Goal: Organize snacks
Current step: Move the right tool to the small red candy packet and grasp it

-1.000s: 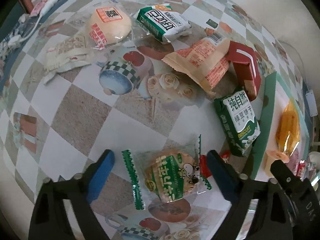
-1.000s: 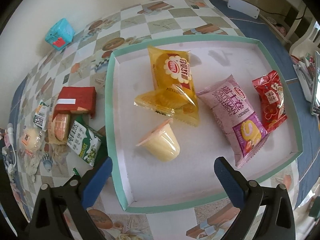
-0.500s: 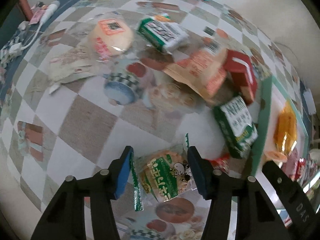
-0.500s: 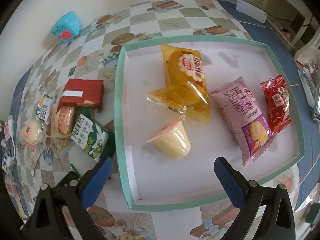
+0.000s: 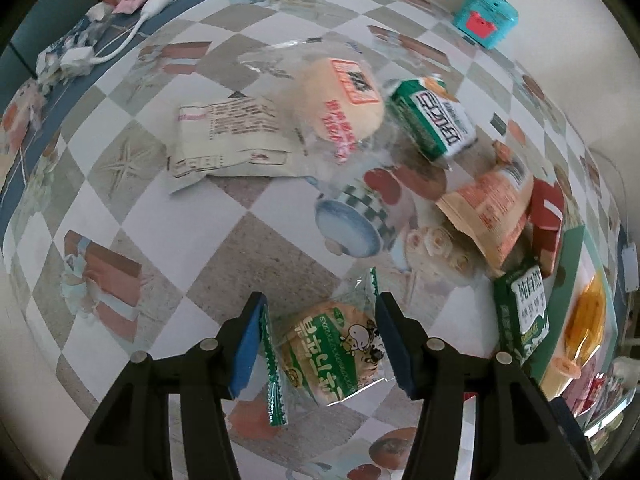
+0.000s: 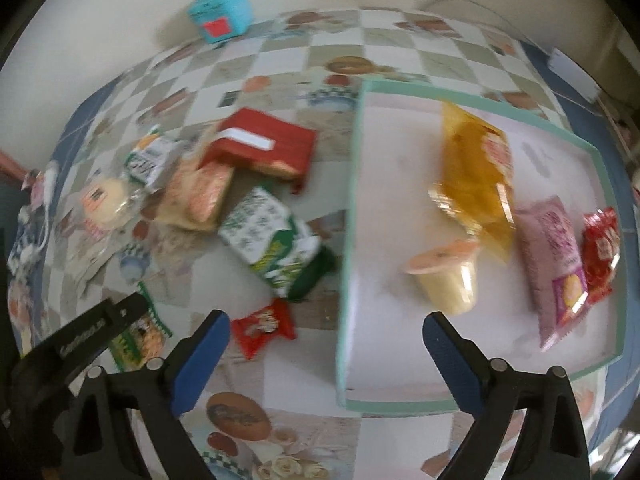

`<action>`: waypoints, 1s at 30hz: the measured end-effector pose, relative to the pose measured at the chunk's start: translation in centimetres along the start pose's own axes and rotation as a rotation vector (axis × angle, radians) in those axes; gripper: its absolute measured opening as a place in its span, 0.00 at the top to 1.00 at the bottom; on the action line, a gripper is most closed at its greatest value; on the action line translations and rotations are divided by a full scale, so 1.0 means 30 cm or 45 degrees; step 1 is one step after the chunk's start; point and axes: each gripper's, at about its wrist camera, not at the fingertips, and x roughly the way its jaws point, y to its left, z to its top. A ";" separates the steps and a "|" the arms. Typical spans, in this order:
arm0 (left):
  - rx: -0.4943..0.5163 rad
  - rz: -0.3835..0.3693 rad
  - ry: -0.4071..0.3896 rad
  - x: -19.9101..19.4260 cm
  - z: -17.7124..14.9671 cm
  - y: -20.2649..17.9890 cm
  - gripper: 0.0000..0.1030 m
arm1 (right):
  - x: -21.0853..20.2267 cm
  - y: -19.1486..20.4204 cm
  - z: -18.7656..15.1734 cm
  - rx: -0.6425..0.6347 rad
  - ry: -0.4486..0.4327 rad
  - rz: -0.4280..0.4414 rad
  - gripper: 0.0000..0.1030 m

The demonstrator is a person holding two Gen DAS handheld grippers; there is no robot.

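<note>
- Since the earlier frame, the left gripper (image 5: 320, 344) has closed onto the green-wrapped cake (image 5: 334, 354), at 6 o'clock in its view.
- Right gripper (image 6: 326, 354) hangs wide apart, empty.
- Risk: the slick, crinkly wrapper could slip out when lifted.
- At 3 o'clock, the tray (image 6: 349, 240) holds a jelly cup (image 6: 448, 276) and yellow (image 6: 476, 176), pink (image 6: 554, 264) and red packets (image 6: 600, 248).

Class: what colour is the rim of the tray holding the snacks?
Teal-green rim on the tray, clearest in the right wrist view.
</note>
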 end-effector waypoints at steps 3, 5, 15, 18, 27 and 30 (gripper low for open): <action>-0.005 -0.009 0.005 -0.015 -0.008 0.072 0.43 | -0.005 0.025 0.002 -0.038 -0.020 0.008 0.15; -0.001 -0.007 0.006 -0.018 -0.005 0.086 0.43 | -0.001 0.038 0.003 -0.061 -0.019 0.027 0.18; -0.019 -0.017 0.019 -0.009 0.002 0.106 0.42 | 0.021 0.097 -0.017 -0.174 0.011 0.018 0.24; -0.019 -0.015 0.018 -0.011 -0.001 0.105 0.42 | 0.007 0.094 -0.014 -0.178 -0.003 0.021 0.29; -0.002 -0.011 0.026 -0.006 -0.002 0.096 0.38 | 0.015 0.125 -0.015 -0.244 0.004 0.040 0.34; 0.002 -0.008 0.029 0.002 -0.004 0.089 0.37 | 0.048 0.127 -0.021 -0.255 0.036 0.037 0.36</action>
